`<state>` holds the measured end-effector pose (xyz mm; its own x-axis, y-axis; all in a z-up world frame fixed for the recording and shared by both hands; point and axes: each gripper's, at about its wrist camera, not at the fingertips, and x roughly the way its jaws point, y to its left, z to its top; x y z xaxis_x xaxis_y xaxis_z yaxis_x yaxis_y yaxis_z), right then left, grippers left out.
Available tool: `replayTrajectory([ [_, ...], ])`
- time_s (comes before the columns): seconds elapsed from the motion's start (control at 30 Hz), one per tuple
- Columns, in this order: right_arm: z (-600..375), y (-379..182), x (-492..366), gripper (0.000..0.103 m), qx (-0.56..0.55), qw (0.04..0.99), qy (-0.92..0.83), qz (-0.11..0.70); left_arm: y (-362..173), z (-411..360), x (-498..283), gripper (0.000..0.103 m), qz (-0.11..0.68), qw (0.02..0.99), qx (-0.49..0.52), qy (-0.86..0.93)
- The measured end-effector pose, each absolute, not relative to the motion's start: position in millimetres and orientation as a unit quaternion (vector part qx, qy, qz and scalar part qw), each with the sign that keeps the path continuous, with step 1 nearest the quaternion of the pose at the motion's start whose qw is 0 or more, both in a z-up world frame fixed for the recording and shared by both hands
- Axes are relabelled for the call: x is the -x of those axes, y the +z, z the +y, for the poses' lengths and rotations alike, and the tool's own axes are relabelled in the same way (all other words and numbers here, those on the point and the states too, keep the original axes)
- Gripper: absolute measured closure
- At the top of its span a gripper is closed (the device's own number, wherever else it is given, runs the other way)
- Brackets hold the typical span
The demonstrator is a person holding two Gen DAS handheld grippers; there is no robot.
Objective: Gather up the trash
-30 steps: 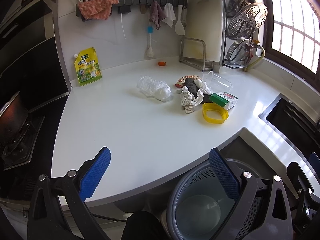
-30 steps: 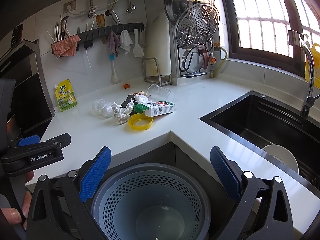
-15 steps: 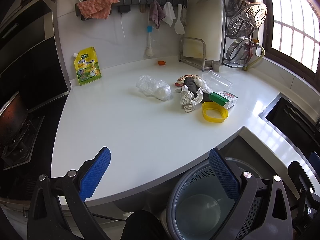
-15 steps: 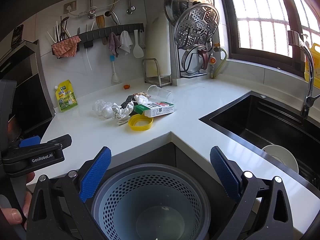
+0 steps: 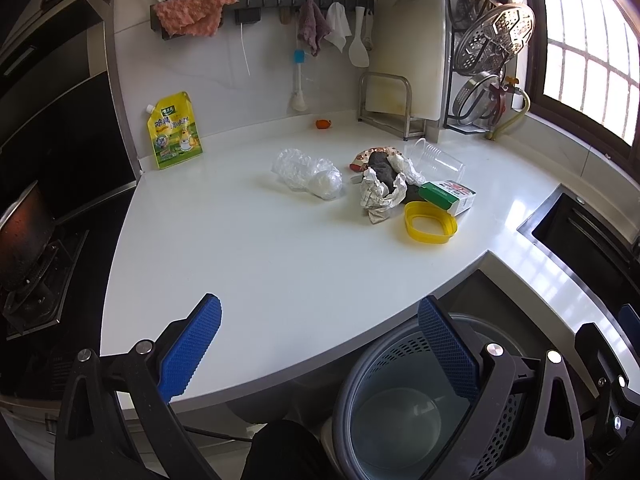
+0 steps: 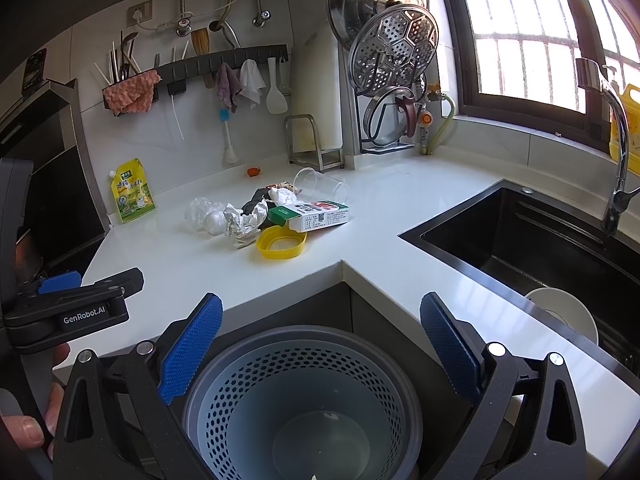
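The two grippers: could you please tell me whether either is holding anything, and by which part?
Nothing is held. The left gripper and the right gripper are both open with nothing between their fingers; the trash pile lies untouched on the counter.

I see a glossy white table [image 5: 280, 248], smooth enough to mirror the window light. On it lie crinkled clear plastic wrap [image 5: 306, 172], crumpled paper [image 5: 378, 196], a printed cardboard box [image 5: 448, 196], a shiny yellow plastic ring [image 5: 430, 224] and a transparent plastic cup [image 5: 438, 158]. The perforated bin [image 6: 300, 404] below looks like matt grey plastic. My fingers [image 6: 190, 346] carry blue, finely textured rubbery pads on matt black frames. The steamer rack [image 6: 394, 46] and lids are polished metal; the sink [image 6: 540, 236] is matt black.
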<state>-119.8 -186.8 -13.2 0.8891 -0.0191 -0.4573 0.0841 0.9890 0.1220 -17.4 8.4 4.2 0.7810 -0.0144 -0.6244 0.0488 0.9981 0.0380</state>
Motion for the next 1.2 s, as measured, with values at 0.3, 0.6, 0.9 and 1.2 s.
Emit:
replayTrajectory([
  [0.3,-186,-15,119,0.008,-0.070,0.969,-0.026,0.234,4,9,18,0.006,0.331,0.943,-0.026,-0.017],
  [0.6,-187,-23,114,0.008,-0.071,0.968,-0.025,0.238,-3,9,16,0.006,0.332,0.943,-0.026,-0.013],
  [0.9,-203,-45,84,0.008,-0.081,0.963,-0.027,0.255,-22,16,-8,0.006,0.347,0.938,-0.021,-0.005],
  [1.2,-205,-48,29,0.008,-0.063,0.963,-0.015,0.261,-33,16,-45,0.006,0.359,0.933,-0.016,0.003],
])
